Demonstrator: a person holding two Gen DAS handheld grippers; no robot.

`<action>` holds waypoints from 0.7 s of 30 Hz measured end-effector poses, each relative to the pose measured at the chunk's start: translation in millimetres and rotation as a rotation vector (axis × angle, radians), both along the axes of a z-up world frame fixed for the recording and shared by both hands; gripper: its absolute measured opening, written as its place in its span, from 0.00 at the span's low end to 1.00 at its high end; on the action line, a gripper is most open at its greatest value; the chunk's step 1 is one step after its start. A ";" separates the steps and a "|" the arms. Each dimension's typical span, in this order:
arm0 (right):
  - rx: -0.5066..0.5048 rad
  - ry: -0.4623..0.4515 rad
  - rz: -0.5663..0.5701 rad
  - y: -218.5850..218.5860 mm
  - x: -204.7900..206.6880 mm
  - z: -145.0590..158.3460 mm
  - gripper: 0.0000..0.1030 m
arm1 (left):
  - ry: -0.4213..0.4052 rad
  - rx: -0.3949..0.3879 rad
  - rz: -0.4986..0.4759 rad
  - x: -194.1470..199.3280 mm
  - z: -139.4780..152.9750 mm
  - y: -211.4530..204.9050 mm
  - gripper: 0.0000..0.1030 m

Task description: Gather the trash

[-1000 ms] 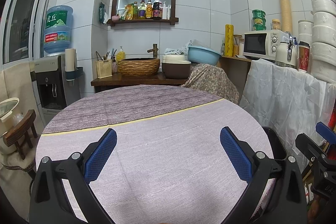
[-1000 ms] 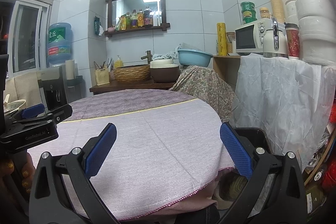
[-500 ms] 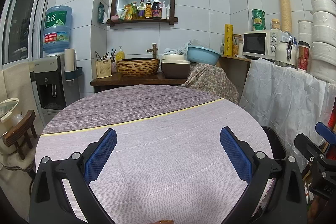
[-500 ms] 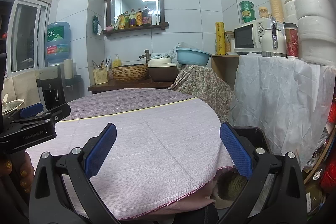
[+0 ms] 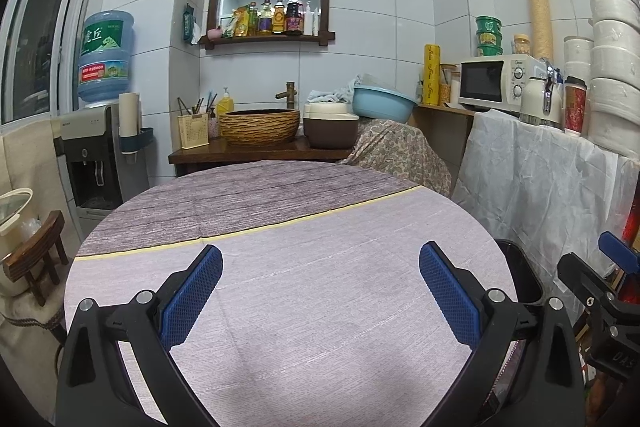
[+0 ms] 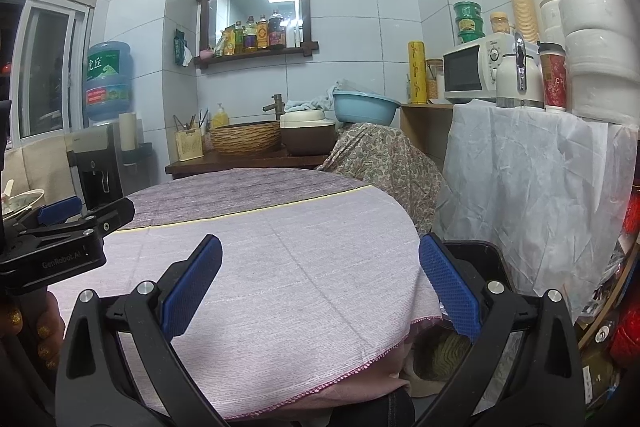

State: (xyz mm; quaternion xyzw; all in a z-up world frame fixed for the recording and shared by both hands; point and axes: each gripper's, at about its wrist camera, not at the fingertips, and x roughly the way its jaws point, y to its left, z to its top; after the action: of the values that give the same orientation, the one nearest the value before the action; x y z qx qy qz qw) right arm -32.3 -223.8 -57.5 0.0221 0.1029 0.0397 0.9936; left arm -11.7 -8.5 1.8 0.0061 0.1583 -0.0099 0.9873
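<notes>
My left gripper (image 5: 320, 259) is open and empty, held over the round table (image 5: 304, 291) with its pale pink cloth. My right gripper (image 6: 320, 255) is open and empty over the table's right edge. No loose trash shows on the cloth in either view. A black trash bin (image 6: 484, 259) stands on the floor right of the table, with crumpled brownish waste (image 6: 444, 351) inside it. The bin also shows in the left wrist view (image 5: 516, 267). The right gripper shows at the right edge of the left wrist view (image 5: 608, 287), and the left gripper at the left edge of the right wrist view (image 6: 68, 227).
A white-draped counter (image 6: 532, 179) with a microwave (image 5: 496, 83) stands right of the bin. Behind the table are a wooden sink stand (image 5: 240, 151), a woven basin (image 5: 260, 125) and a cloth-covered heap (image 5: 400, 151). A water dispenser (image 5: 100, 147) and small stool (image 5: 36, 259) are at the left.
Both grippers stay open and nearly still. The right wrist view has shifted slightly, with the table sitting a little lower in it.
</notes>
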 end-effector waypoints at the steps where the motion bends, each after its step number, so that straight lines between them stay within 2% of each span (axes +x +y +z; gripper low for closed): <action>1: 0.000 -0.001 -0.002 -0.3 -0.1 0.1 0.94 | -0.002 0.000 -0.004 -0.1 0.5 -0.6 0.95; 21: -0.002 0.002 -0.015 3.6 -1.6 1.5 0.94 | 0.008 0.001 -0.007 -0.1 0.4 1.1 0.95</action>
State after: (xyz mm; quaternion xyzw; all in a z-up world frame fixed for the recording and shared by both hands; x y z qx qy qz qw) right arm -33.8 -220.2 -56.0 0.0221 0.1039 0.0323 0.9938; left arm -11.8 -7.3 2.2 0.0071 0.1624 -0.0135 0.9866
